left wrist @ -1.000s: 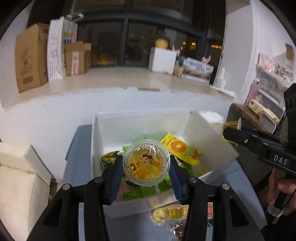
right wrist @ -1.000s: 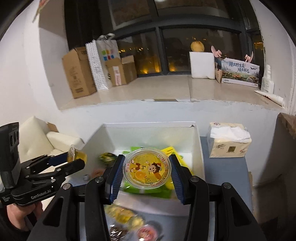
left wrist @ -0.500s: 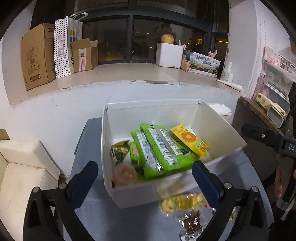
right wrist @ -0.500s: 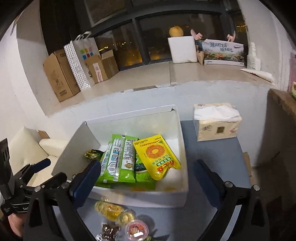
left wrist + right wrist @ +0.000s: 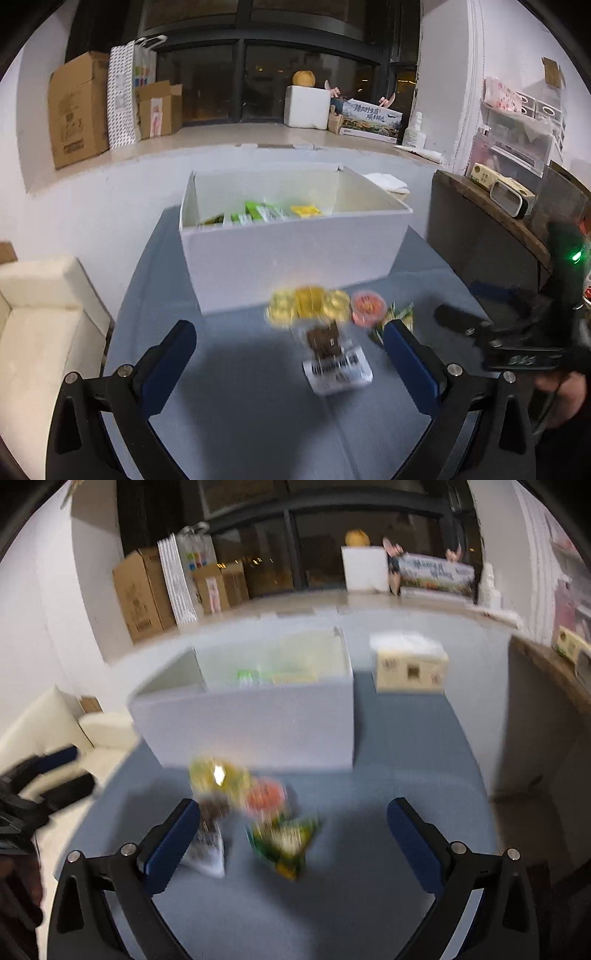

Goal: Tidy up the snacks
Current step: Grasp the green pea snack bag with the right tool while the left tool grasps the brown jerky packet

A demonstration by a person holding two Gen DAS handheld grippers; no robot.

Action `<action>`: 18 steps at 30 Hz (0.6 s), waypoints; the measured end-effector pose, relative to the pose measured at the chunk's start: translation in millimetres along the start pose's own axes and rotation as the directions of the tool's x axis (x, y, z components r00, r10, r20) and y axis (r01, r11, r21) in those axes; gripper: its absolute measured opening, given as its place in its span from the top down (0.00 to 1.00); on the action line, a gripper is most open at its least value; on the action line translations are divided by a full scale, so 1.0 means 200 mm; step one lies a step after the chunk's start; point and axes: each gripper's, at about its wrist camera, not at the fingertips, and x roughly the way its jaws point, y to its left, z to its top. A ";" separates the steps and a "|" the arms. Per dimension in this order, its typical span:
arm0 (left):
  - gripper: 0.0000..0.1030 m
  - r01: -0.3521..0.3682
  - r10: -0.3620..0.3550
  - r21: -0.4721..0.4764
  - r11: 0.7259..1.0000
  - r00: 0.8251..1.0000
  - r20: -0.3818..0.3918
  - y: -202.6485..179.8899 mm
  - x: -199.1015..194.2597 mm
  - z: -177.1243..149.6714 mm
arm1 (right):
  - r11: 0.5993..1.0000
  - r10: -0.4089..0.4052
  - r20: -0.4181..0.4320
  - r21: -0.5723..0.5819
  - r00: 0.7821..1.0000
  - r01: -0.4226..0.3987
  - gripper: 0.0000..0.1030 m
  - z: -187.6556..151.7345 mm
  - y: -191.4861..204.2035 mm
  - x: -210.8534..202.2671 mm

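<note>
A white box (image 5: 295, 254) on the blue table holds green and yellow snack packets (image 5: 266, 213). In front of it lie loose snacks: yellow jelly cups (image 5: 309, 303), a red jelly cup (image 5: 368, 307), a brown snack packet with a white label (image 5: 332, 354) and a green packet (image 5: 286, 840). My left gripper (image 5: 291, 350) is open and empty, low over the table, with the brown packet between its fingers' line. My right gripper (image 5: 293, 834) is open and empty above the green packet. The white box also shows in the right wrist view (image 5: 255, 727). Both views are motion-blurred.
A tissue box (image 5: 408, 668) stands right of the white box. A cream sofa (image 5: 33, 321) is at the left, a dark wooden cabinet (image 5: 487, 236) at the right. Cardboard boxes (image 5: 77, 110) and a foam box (image 5: 307, 107) sit on the window ledge behind.
Both grippers let go of their jelly cups over the box and opened wide. Both then pulled back and dropped low towards the loose snacks in front of the box.
</note>
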 end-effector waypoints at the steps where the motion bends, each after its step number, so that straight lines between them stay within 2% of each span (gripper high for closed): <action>1: 0.00 -0.004 0.004 -0.002 1.000 1.000 -0.005 -0.01 -0.01 -0.02 | 1.000 0.008 -0.016 0.023 1.000 -0.007 0.00 -0.04 -0.01 0.03; 5: 0.00 -0.003 0.002 -0.027 1.000 0.999 -0.036 -0.01 -0.03 -0.13 | 0.999 0.000 -0.079 0.048 0.997 0.004 0.00 -0.10 -0.02 0.16; 13: 0.00 0.002 -0.007 -0.055 0.998 0.997 -0.075 -0.01 -0.02 -0.23 | 0.999 -0.019 -0.115 0.030 0.993 0.022 0.02 -0.09 0.03 0.34; 15: 0.00 0.006 -0.010 -0.053 0.999 0.997 -0.083 -0.02 -0.01 -0.24 | 0.999 0.006 -0.132 0.040 0.991 0.000 0.14 -0.08 0.02 0.38; 16: 0.00 0.005 -0.010 -0.050 0.999 0.996 -0.088 -0.02 0.00 -0.25 | 0.999 -0.015 -0.133 0.028 0.991 0.019 0.20 -0.08 0.03 0.39; 18: 0.00 0.008 -0.013 -0.050 0.999 0.995 -0.098 -0.03 0.02 -0.25 | 1.000 0.015 -0.133 0.011 0.991 -0.014 0.40 -0.07 0.05 0.39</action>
